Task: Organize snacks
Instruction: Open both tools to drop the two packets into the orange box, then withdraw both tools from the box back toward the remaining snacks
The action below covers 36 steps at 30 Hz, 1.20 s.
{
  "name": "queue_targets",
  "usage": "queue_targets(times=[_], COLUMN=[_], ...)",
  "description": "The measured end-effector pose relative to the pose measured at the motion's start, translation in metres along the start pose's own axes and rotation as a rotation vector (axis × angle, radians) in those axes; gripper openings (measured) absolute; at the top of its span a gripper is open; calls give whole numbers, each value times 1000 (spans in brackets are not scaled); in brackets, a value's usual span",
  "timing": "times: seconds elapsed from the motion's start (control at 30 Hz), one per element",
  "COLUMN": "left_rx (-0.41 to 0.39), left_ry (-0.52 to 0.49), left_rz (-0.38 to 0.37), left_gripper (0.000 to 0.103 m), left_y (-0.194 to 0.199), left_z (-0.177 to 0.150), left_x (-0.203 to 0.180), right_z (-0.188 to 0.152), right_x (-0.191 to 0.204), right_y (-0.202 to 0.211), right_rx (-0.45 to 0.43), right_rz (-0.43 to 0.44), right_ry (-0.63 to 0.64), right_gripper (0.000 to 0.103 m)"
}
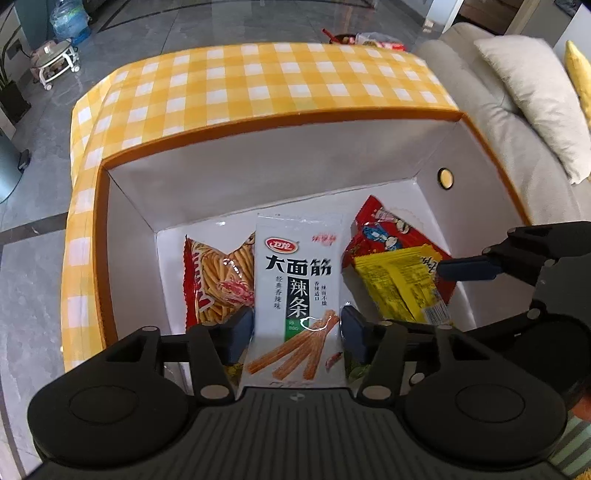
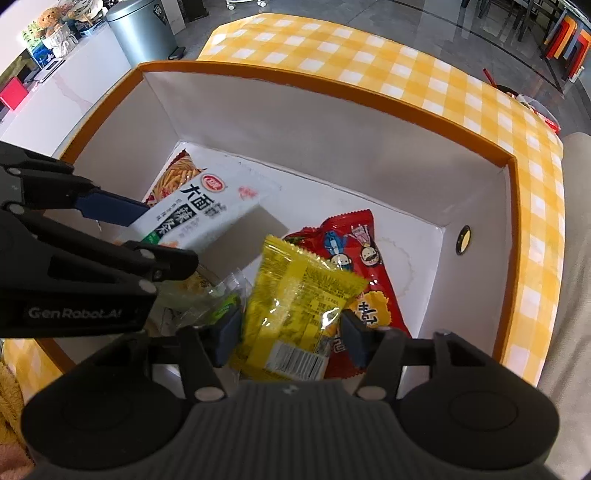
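Note:
A white box with an orange rim [image 1: 280,127] stands on the yellow checked table. My left gripper [image 1: 297,332] holds a white latiao packet [image 1: 297,291] between its pads, over the box; the packet also shows in the right wrist view [image 2: 207,210]. My right gripper [image 2: 290,334] holds a yellow snack packet [image 2: 295,306] over the box, also visible in the left wrist view [image 1: 402,284]. In the box lie a red packet with cartoon figures [image 2: 354,254] and an orange stick-snack bag [image 1: 218,280]. A clear green-edged wrapper [image 2: 218,299] lies under the left gripper.
The yellow checked tablecloth [image 1: 258,81] stretches beyond the box. A beige sofa with a cushion [image 1: 532,107] is to the right. Some snack items [image 1: 369,38] sit at the table's far edge. A metal bin [image 2: 144,33] stands on the floor.

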<state>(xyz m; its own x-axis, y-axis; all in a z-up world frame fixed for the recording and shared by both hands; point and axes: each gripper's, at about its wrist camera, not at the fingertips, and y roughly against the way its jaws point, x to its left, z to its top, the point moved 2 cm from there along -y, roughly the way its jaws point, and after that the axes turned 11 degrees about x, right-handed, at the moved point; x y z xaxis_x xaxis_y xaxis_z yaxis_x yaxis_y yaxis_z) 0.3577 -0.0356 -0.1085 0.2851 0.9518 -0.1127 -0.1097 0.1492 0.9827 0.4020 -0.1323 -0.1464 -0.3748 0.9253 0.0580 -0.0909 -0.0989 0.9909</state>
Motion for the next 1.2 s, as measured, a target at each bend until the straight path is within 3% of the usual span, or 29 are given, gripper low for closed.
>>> queue_targets(times=[0.07, 0.23, 0.7, 1.2], left_rx=[-13, -52, -218, -427], left_ry=[8, 13, 12, -5], left_rz=[-7, -6, 27, 74], left_gripper=[74, 75, 75, 76], left_y=[5, 20, 94, 163], left_z=[-2, -8, -38, -119], left_x=[0, 0, -7, -34], right_z=[0, -2, -24, -93], right_x=[-1, -2, 9, 48], right_y=[2, 12, 73, 148], right_rx=[-5, -19, -121, -265], right_rz=[-8, -22, -21, -66], right_ry=[-6, -24, -80, -118], right_gripper=[72, 81, 86, 89])
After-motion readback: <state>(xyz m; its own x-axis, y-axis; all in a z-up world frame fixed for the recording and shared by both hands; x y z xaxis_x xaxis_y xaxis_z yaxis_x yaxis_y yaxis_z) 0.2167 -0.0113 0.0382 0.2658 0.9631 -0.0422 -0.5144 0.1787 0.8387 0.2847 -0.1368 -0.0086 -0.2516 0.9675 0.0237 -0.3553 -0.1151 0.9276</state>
